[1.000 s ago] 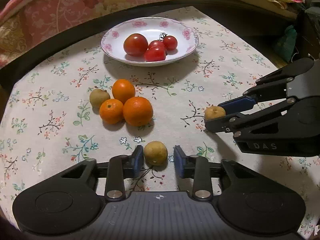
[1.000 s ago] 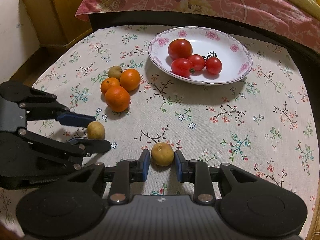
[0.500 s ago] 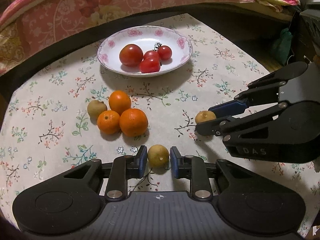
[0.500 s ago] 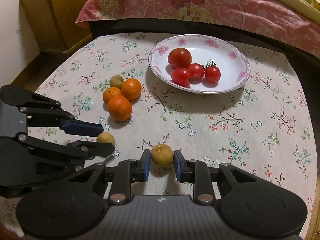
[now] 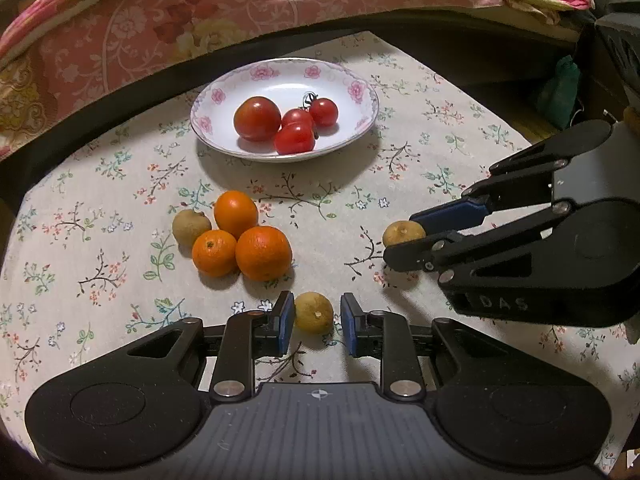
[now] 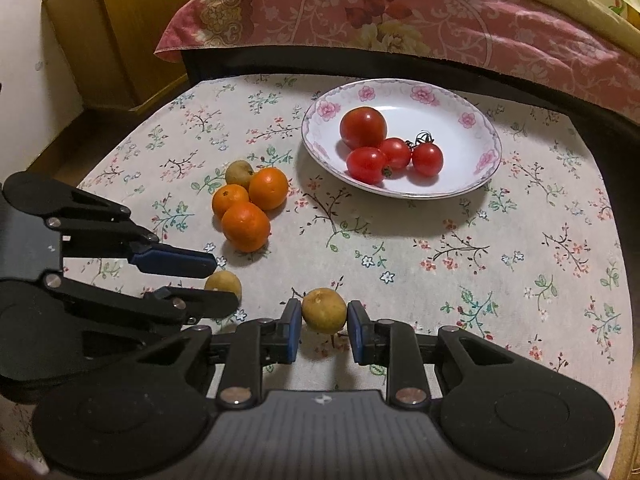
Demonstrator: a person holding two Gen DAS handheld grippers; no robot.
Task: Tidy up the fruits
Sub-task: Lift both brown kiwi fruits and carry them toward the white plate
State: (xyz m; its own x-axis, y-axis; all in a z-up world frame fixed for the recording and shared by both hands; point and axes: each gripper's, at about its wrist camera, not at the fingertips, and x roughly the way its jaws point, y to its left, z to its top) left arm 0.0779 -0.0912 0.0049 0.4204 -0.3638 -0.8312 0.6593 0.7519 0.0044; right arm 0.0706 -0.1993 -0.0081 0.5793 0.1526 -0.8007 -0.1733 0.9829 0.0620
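My left gripper (image 5: 316, 309) is shut on a small tan fruit (image 5: 314, 317) just above the flowered tablecloth. My right gripper (image 6: 324, 317) is shut on a second small tan fruit (image 6: 324, 309). Each gripper shows side-on in the other's view: the right gripper (image 5: 402, 239) with its fruit (image 5: 400, 231), and the left gripper (image 6: 225, 283) with its fruit (image 6: 227, 280). Three oranges (image 5: 262, 254) lie clustered with a third tan fruit (image 5: 191, 227) left of centre. A white flowered plate (image 5: 362, 118) farther back holds several red tomatoes (image 5: 257, 118).
A bed with a pink floral cover (image 6: 400, 20) runs along the table's far side. A wooden cabinet (image 6: 120, 32) stands off the far left corner. A dark green object (image 5: 558, 92) sits beyond the table's right edge. The tablecloth (image 6: 520, 280) is bare on the right.
The left jaws closed from wide apart onto the tan fruit. The right gripper kept its fruit throughout. Plate and oranges slid lower in both views.
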